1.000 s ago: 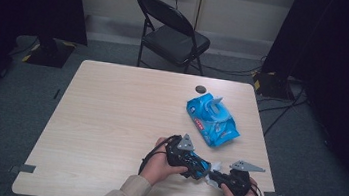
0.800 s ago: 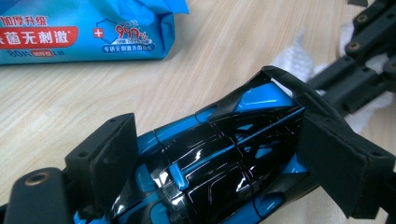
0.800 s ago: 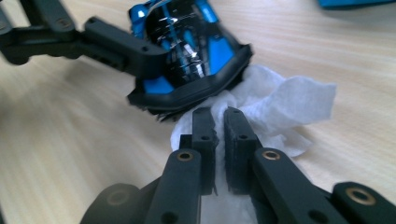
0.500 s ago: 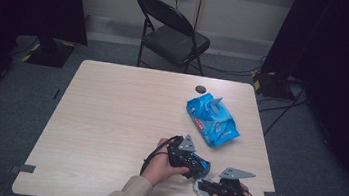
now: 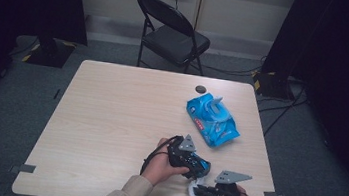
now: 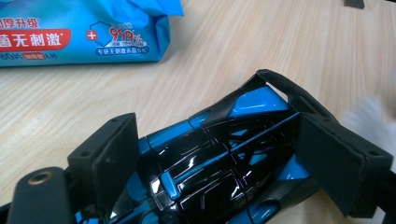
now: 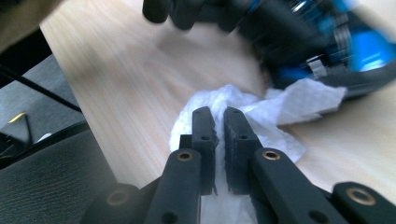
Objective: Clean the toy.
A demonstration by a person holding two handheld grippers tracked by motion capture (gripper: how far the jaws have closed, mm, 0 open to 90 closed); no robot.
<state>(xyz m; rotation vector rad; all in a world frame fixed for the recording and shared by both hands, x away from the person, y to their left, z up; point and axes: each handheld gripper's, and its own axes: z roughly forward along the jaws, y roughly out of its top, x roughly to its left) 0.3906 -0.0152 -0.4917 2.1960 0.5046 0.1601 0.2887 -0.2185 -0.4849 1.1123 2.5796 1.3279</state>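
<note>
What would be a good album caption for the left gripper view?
Left gripper clamps a black-and-blue toy car on the table, blue wipes pack behind.

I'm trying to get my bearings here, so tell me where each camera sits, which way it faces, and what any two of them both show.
High view: above the person's side, looking forward and down on the table; forearms and both hands show.
Left gripper view: on the left gripper, along its jaws clamping the toy car.
Right gripper view: on the right gripper, jaws shut on the white wipe.
Shared: the high and left gripper views both show the blue wipes pack.
</note>
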